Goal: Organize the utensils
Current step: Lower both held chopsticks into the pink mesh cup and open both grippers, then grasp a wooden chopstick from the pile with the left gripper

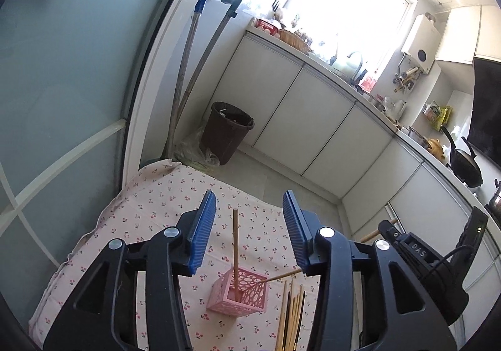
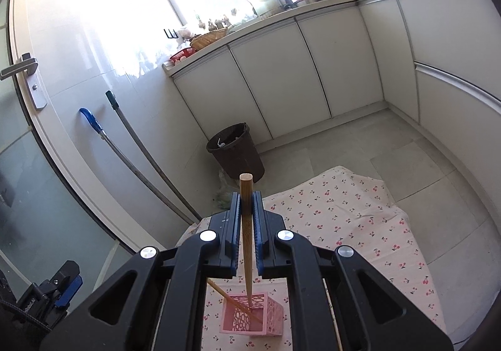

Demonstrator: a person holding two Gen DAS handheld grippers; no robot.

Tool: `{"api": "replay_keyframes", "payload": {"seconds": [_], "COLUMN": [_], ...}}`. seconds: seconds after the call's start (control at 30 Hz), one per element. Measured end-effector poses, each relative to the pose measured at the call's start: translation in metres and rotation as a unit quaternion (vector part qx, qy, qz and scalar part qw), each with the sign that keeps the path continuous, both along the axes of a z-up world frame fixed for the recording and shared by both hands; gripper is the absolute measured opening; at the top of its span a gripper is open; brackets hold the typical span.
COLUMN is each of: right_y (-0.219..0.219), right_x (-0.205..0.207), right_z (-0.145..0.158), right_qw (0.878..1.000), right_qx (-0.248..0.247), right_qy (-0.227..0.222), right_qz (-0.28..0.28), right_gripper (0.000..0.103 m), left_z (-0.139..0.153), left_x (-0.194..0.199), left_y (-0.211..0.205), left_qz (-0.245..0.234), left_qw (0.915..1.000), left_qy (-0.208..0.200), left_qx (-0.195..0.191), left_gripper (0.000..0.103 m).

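Observation:
A pink perforated holder [image 1: 239,294] stands on the cherry-print cloth [image 1: 150,210]; it also shows in the right wrist view [image 2: 250,315]. One chopstick [image 1: 235,252] stands upright in it. My left gripper [image 1: 249,219] is open and empty above the holder. A bundle of chopsticks [image 1: 292,316] lies on the cloth right of the holder. My right gripper [image 2: 246,210] is shut on a wooden chopstick [image 2: 246,226], held upright with its tip inside the holder. Another chopstick [image 2: 231,301] leans in the holder; it also shows in the left wrist view [image 1: 281,275].
A dark bin [image 1: 227,135] and two mop handles [image 1: 200,69] stand by the wall beyond the cloth. White cabinets [image 1: 313,119] with a cluttered counter run along the right. A glass door [image 1: 56,85] is on the left.

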State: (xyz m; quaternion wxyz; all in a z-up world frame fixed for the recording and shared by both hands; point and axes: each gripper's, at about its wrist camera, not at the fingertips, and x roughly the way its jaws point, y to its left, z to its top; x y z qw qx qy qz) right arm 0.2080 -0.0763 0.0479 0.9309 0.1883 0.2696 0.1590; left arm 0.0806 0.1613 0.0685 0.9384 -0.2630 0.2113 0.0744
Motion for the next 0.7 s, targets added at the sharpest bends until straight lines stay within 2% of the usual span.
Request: {"api": "replay_keyframes", "payload": {"seconds": [0.17, 0.23, 0.3, 0.33, 0.43, 0.5, 0.57, 0.6, 0.7], "right_y": [0.016, 0.016, 0.012, 0.009, -0.006, -0.019, -0.035, -0.043, -0.068], "right_x": [0.001, -0.009, -0.019, -0.024, -0.040, -0.050, -0.060, -0.064, -0.075], "right_z": [-0.021, -0.018, -0.012, -0.010, -0.005, -0.002, 0.001, 0.003, 0.007], "right_qw": [1.000, 1.000, 1.000, 1.000, 0.999, 0.999, 0.998, 0.998, 0.996], "right_qx": [-0.003, -0.014, -0.021, -0.023, -0.030, -0.036, -0.037, -0.040, -0.043], "right_qy": [0.016, 0.005, -0.006, -0.010, -0.022, -0.027, -0.039, -0.045, -0.063], "right_qz": [0.014, 0.013, 0.011, 0.009, 0.000, -0.009, -0.020, -0.027, -0.042], "right_gripper": [0.013, 0.021, 0.040, 0.044, 0.059, 0.072, 0.081, 0.087, 0.096], "left_z": [-0.005, -0.004, -0.005, -0.006, -0.012, -0.019, -0.027, -0.033, -0.052], "left_x": [-0.001, -0.003, -0.005, -0.006, -0.006, -0.004, -0.002, 0.000, 0.004], "left_y": [-0.004, -0.006, -0.009, -0.010, -0.021, -0.032, -0.042, -0.050, -0.069], "left_qz": [-0.006, -0.011, -0.014, -0.016, -0.028, -0.040, -0.053, -0.063, -0.090], "left_qw": [0.9998, 0.9997, 0.9996, 0.9995, 0.9986, 0.9971, 0.9953, 0.9939, 0.9890], "left_qy": [0.009, 0.008, 0.010, 0.012, 0.025, 0.039, 0.053, 0.065, 0.092], "left_qx": [0.016, 0.018, 0.022, 0.025, 0.038, 0.051, 0.060, 0.064, 0.074], "left_gripper": [0.043, 0.045, 0.050, 0.054, 0.057, 0.060, 0.072, 0.082, 0.084]}}
